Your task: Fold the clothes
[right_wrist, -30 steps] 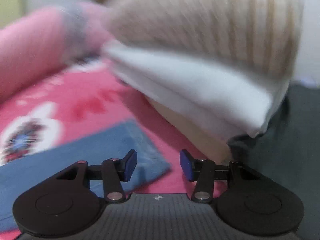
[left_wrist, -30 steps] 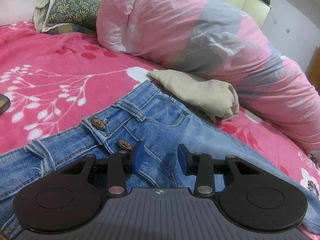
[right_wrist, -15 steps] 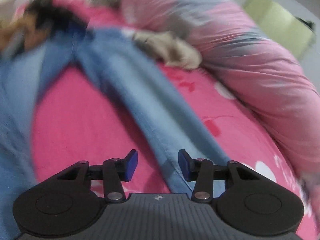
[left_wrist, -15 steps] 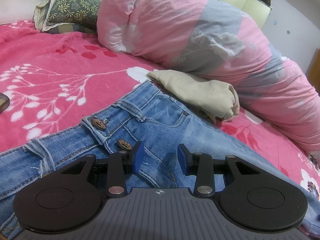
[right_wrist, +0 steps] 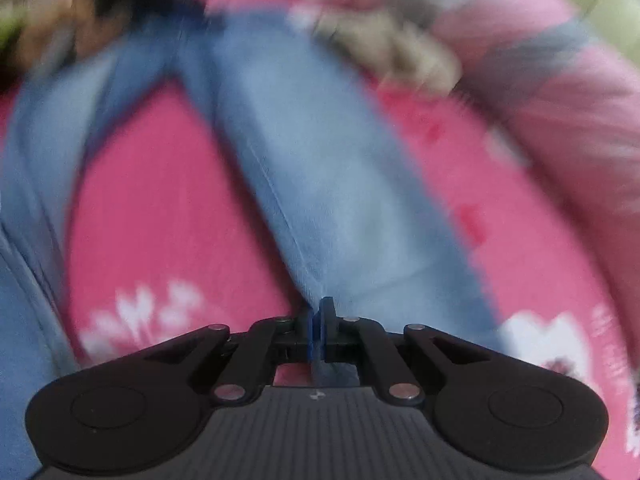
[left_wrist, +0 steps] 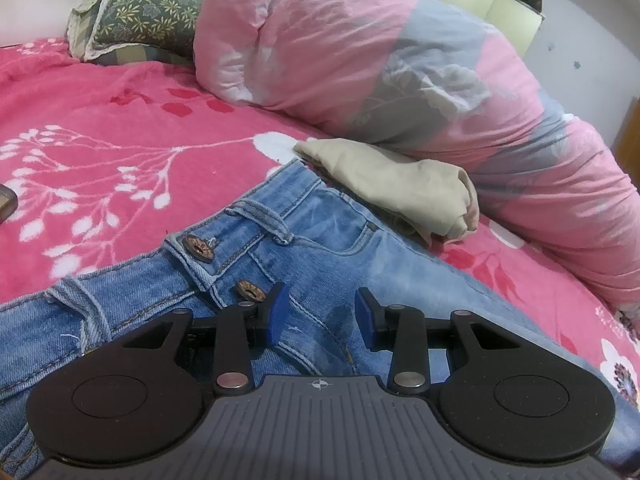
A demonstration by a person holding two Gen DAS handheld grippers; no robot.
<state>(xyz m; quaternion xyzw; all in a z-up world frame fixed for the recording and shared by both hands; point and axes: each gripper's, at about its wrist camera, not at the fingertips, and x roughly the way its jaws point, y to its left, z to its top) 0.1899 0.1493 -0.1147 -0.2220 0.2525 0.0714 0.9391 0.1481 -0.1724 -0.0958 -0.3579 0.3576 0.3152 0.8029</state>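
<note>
Nearest in the right wrist view, the right gripper (right_wrist: 319,330) has its blue pads pressed together, and a thin edge of the light blue denim jeans (right_wrist: 320,184) seems to be pinched between them — the picture is smeared, so how much cloth is caught cannot be told. From the pads one trouser leg runs up and away across the bright pink floral bedspread (right_wrist: 160,208); the other leg lies at the left edge, the two spread apart with pink cloth between them.

In the left wrist view, the left gripper (left_wrist: 320,316) hangs over the fly of the jeans (left_wrist: 340,248) with its jaws partly apart and nothing between them; the pads do not press on the cloth. Two brown metal buttons (left_wrist: 199,246) sit just ahead of the left pad, on the waistband, which lies flat on the bedspread (left_wrist: 120,152).

Just past the waistband, touching its far corner, lies a folded beige garment (left_wrist: 400,184). Behind that rests a bulky pink-and-grey quilt roll (left_wrist: 380,64), and further back — at the head of the bed — a dark green flower-printed cushion (left_wrist: 140,12).
</note>
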